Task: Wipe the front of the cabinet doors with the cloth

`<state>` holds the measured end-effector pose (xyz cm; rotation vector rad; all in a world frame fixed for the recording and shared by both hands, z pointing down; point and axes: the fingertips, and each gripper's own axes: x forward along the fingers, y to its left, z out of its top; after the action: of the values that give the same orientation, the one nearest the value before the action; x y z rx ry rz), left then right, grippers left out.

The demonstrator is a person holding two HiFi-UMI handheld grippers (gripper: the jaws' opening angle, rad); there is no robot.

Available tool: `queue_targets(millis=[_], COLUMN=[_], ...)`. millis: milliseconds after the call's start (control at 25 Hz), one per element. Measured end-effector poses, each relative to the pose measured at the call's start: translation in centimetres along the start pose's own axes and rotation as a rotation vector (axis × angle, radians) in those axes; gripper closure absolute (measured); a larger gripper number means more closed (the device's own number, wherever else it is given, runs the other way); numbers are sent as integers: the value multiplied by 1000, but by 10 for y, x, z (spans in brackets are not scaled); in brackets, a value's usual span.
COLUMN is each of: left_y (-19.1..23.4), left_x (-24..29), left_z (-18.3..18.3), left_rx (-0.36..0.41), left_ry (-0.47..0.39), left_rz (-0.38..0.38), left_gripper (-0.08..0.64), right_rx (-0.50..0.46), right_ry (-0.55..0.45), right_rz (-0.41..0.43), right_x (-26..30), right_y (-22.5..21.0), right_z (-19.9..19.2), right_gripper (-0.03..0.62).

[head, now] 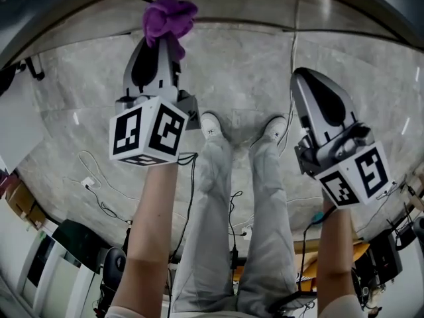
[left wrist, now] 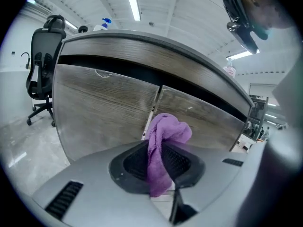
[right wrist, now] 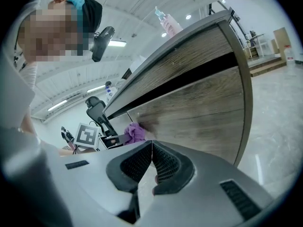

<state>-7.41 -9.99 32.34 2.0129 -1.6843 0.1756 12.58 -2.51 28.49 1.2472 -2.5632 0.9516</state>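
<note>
Between the jaws of the left gripper (left wrist: 160, 146) a purple cloth (left wrist: 166, 132) was clamped. Its bunched end was pushed out past the fingertips, and a tail was left hanging down between the ribbed pads (left wrist: 137, 162). In the left gripper view the bunch was seen low in front of the seam where the left door (left wrist: 104, 112) and the right door (left wrist: 203, 122) of the cabinet (left wrist: 142, 51) met. Whether the fabric was pressed on the wood could not be settled from there. In the right gripper view the cloth was shown right at the door face, touching it or just short of it.

The jaws of the right gripper (right wrist: 151, 144) were closed tip to tip with nothing between them. That gripper was pointed at the cabinet front further to the right, well apart from the cloth.

On the cabinet top a spray bottle (right wrist: 165, 21) was stood, and an office chair (left wrist: 42, 70) was seen beyond the left end. In the head view both grippers were held out over the pale floor (head: 252, 78), above the person's white shoes (head: 211, 126).
</note>
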Motion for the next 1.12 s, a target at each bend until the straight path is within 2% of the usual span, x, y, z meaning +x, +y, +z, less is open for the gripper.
queue_targets(millis=[240, 640, 840, 1000, 1120], left_y=[-68, -203, -259, -295, -309], left_x=[-8, 17, 29, 44, 58], left_z=[-27, -71, -105, -134, -147], left_rx=[21, 53, 80, 54, 54], left_ry=[30, 103, 159, 210, 223], left_rz=[-45, -191, -277, -347, -370], left_gripper=[489, 489, 489, 489, 489], right_rx=[23, 67, 97, 111, 124], right_ry=[-4, -49, -62, -55, -54], right_rz=[-28, -96, -132, -155, -165], right_x=[-45, -114, -145, -154, -157], right_y=[-35, -103, -131, -147, -155], right_z=[-6, -4, -15, -32, -42], right_gripper=[565, 565, 565, 565, 565])
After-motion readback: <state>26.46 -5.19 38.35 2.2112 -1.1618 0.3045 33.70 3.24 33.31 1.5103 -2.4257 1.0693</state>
